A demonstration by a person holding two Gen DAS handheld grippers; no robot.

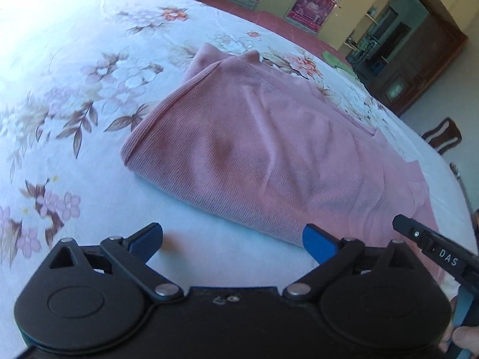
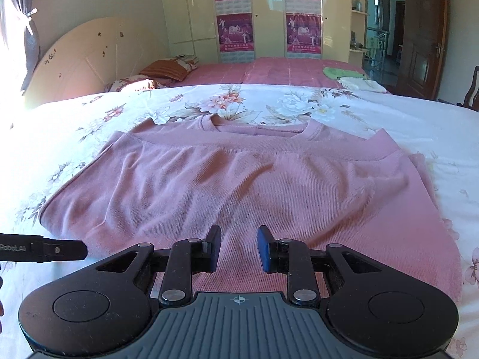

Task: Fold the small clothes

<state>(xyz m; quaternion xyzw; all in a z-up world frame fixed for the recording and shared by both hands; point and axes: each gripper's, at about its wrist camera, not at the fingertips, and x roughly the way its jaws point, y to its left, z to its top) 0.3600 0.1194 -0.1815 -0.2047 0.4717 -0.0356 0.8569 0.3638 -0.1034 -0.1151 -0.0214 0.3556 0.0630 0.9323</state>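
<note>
A pink ribbed shirt (image 2: pixel 239 185) lies on the floral bedsheet (image 2: pixel 389 110), folded over so that its hem band runs just below the neckline. My right gripper (image 2: pixel 239 248) hovers over the shirt's near edge; its blue pads stand a little apart with nothing pinched between them. In the left wrist view the shirt (image 1: pixel 254 149) stretches away to the right. My left gripper (image 1: pixel 233 239) is wide open at the shirt's near corner, with only sheet and the cloth's edge below the gap. Each view catches one finger of the other gripper at its side edge.
Beyond the sheet is a pink bed cover (image 2: pixel 269 71) with a green cloth (image 2: pixel 338 71) and a white cloth (image 2: pixel 362 84) on it, pillows (image 2: pixel 167 70) at the back left. A wardrobe (image 2: pixel 263 15) and a door (image 2: pixel 422 36) stand behind; a wooden chair (image 1: pixel 443 134) is beside the bed.
</note>
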